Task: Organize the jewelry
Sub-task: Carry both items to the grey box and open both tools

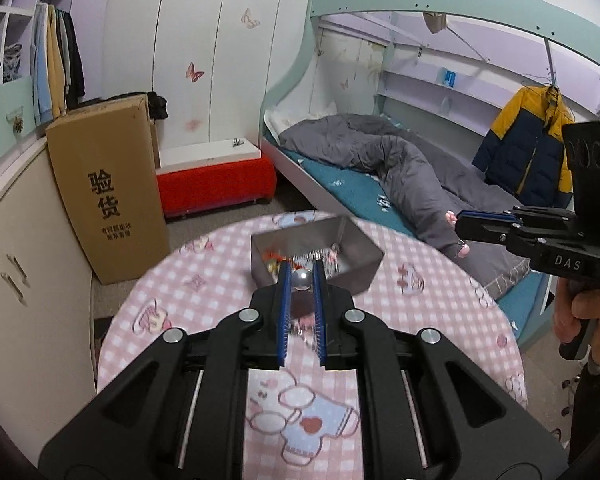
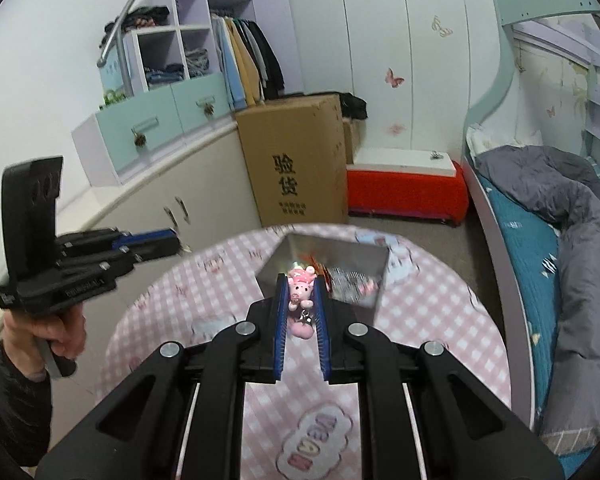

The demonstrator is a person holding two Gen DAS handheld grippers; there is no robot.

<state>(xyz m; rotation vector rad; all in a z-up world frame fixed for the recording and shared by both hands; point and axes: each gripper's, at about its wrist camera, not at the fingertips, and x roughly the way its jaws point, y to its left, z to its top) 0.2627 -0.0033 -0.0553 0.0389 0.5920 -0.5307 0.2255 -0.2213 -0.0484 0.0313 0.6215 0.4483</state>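
Note:
A shiny metal box stands on the round table with a pink checked cloth; several small trinkets lie inside it. My left gripper is shut on a silver ball trinket and holds it just in front of the box. My right gripper is shut on a pink pig charm, also held above the table, before the box. Each gripper shows in the other's view, the right one at the right, the left one at the left.
A tall cardboard carton stands on the floor left of the table, beside beige cabinets. A red bench sits behind. A bed with a grey duvet runs along the right.

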